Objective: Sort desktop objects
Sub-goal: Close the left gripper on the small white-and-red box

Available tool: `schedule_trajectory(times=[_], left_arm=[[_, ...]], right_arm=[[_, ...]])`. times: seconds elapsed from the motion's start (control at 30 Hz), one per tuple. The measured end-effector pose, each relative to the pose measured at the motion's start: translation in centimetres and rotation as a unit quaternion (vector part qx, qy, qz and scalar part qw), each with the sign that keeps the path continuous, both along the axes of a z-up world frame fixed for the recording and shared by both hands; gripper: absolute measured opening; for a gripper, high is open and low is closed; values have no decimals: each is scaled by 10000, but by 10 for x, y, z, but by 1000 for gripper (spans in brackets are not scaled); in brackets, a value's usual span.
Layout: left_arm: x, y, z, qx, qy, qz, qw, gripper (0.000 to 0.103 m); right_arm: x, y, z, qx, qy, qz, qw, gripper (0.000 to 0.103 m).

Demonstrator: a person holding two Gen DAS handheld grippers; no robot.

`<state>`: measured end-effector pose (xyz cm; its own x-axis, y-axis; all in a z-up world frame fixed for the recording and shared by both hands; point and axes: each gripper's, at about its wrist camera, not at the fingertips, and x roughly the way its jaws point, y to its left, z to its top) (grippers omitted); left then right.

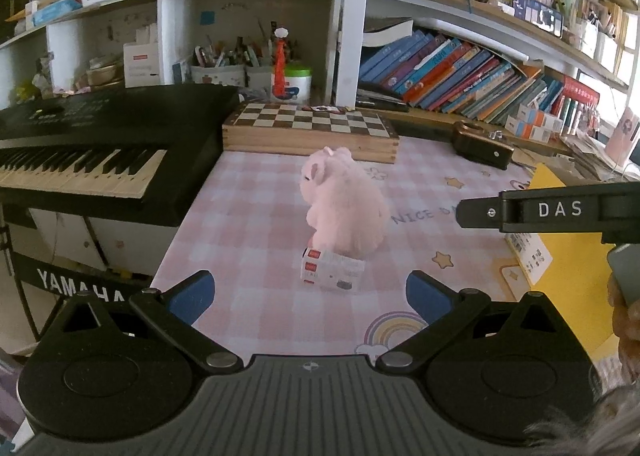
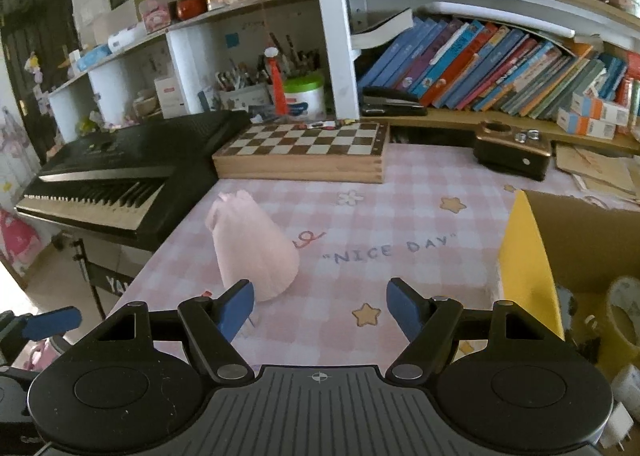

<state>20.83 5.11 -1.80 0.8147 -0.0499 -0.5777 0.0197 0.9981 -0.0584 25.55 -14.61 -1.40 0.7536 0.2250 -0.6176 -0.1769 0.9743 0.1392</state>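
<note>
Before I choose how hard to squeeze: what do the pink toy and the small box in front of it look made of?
The pink toy looks like soft plush fabric, with a fuzzy matte surface and rounded shape; it would likely compress. The small box looks like thin printed cardboard, white with red labels and crisp folded edges, though a coating cannot be judged.

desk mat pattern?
Pink-and-white check on the desk mat, printed with yellow stars, a flower and "NICE DAY". Clearest in the right wrist view.

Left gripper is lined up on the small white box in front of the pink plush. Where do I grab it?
Grip the small white box across its short sides, coming from the near edge with the left gripper, already open. It lies flat, and the pink plush crowds its far side, so avoid reaching over.
</note>
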Motion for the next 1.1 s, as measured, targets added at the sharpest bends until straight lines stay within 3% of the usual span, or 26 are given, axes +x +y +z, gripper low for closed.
schedule_trajectory(times=[0.43, 0.53, 0.67, 0.8, 0.93, 1.03, 1.1], left_arm=[[47, -15, -29, 311, 176, -393, 9986, 102], [59, -24, -39, 601, 139, -601, 9963, 100], [77, -28, -53, 668, 267, -925, 9931, 94], [93, -26, -62, 580, 384, -950, 9930, 80], [102, -20, -67, 434, 547, -986, 9927, 53], [100, -14, -64, 198, 626, -974, 9931, 52], [97, -9, -60, 107, 607, -914, 9939, 52]], right_arm=[[30, 7, -4, -19, 121, 212, 9997, 75], [35, 10, -3, -74, 126, 274, 9995, 75], [41, 13, -4, -158, 151, 370, 9991, 75], [46, 16, -5, -207, 203, 469, 9985, 75], [52, 22, -9, -251, 292, 613, 9974, 75], [59, 29, -11, -305, 342, 728, 9963, 87], [65, 35, -12, -331, 358, 812, 9955, 87]])
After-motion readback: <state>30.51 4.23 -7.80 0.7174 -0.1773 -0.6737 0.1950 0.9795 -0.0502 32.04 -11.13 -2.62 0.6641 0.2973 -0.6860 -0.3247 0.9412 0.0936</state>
